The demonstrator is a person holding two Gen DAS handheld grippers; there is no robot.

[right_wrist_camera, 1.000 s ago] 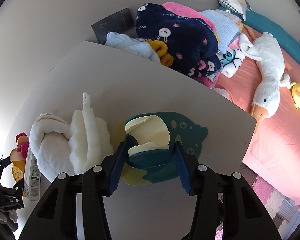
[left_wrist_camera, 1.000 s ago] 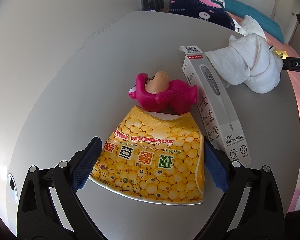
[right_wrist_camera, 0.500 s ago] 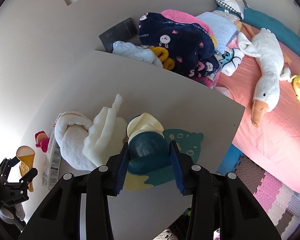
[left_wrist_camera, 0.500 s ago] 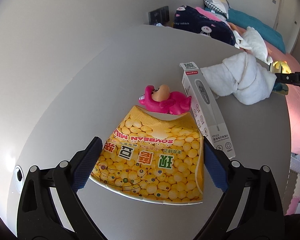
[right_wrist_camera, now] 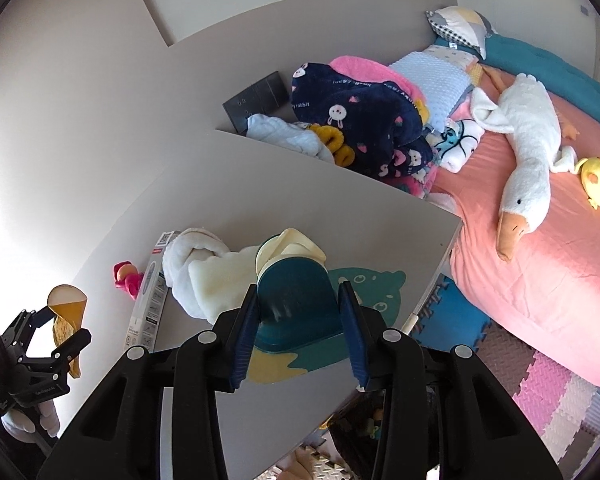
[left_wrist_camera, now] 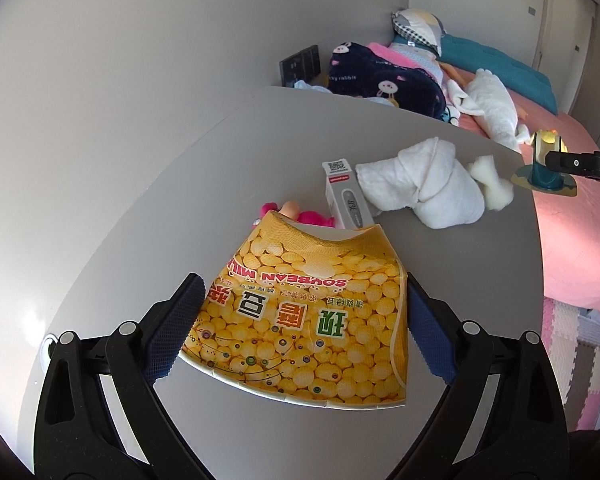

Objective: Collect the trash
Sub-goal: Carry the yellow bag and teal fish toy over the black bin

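The left gripper (left_wrist_camera: 304, 320) is clamped on one flattened yellow soybean-milk cup (left_wrist_camera: 300, 312) and the right gripper (right_wrist_camera: 298, 318) on one teal-and-cream paper cup (right_wrist_camera: 292, 280), both held clear above the grey table (left_wrist_camera: 180, 208); the biggest risk, I judge, is the wide, crushed yellow cup slipping from its thin edge grip, the smaller one the teal cup tipping. Beyond the claws lie one white towel (left_wrist_camera: 424, 184), one thermometer box (left_wrist_camera: 346, 196), one foam scrap (left_wrist_camera: 494, 184) and one pink toy (left_wrist_camera: 300, 214).
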